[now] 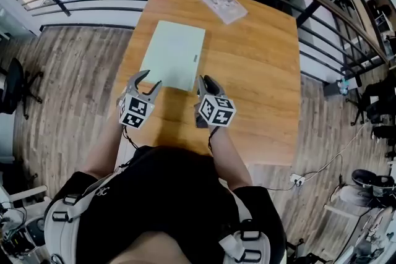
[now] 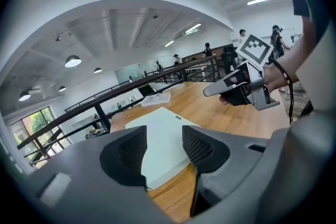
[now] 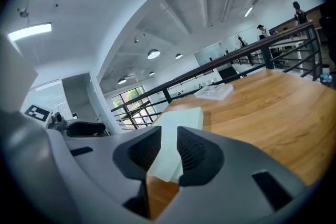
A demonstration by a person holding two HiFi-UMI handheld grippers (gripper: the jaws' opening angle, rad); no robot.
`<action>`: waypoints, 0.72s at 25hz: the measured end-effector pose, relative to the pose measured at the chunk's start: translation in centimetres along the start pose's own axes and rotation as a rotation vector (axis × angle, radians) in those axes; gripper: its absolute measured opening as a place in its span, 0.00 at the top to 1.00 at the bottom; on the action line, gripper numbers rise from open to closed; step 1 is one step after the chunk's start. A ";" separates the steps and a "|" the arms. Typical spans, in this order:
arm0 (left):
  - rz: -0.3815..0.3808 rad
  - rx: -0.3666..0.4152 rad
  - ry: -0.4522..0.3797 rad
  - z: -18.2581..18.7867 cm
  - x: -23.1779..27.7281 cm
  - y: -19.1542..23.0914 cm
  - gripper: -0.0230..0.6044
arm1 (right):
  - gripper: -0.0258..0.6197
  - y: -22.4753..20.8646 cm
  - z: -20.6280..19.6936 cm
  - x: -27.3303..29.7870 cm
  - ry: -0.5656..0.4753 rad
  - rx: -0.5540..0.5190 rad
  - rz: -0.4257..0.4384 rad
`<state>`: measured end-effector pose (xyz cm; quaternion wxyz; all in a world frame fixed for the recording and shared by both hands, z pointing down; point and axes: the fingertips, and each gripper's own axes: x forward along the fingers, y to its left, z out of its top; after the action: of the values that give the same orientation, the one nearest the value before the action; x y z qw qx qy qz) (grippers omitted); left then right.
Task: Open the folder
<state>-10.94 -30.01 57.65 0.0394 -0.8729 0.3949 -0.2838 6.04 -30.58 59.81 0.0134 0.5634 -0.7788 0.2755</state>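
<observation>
Head view steeply from above; gripper views low, near shared folder [image 1: 173, 54]

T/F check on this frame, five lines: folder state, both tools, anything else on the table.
1. The folder lies closed and flat on the table. True.
2. The left tool is clamped on the folder. False: its jaws stand apart at the folder's near edge and press on nothing.
3. A packet lies at the table's far end, apart from the folder. True.
4. The right tool is shut. False: its jaws stand apart, with nothing gripped.
5. The folder is red. False: it is pale green.
</observation>
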 end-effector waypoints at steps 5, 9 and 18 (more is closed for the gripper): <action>-0.068 0.154 0.089 -2.9 1.8 -1.6 0.62 | 0.84 -0.7 -3.3 1.8 0.082 0.066 -0.006; -0.109 0.282 0.147 -4.7 2.8 -2.7 0.60 | 0.82 -1.5 -5.9 2.9 0.151 0.146 -0.022; -0.210 0.558 0.220 -7.2 5.7 -5.9 0.60 | 0.81 -3.1 -9.4 4.5 0.235 0.297 -0.056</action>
<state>-7.81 -28.92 68.06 0.2048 -0.8285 0.2115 -0.4763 4.42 -31.00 70.58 0.0285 0.5447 -0.7065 0.4509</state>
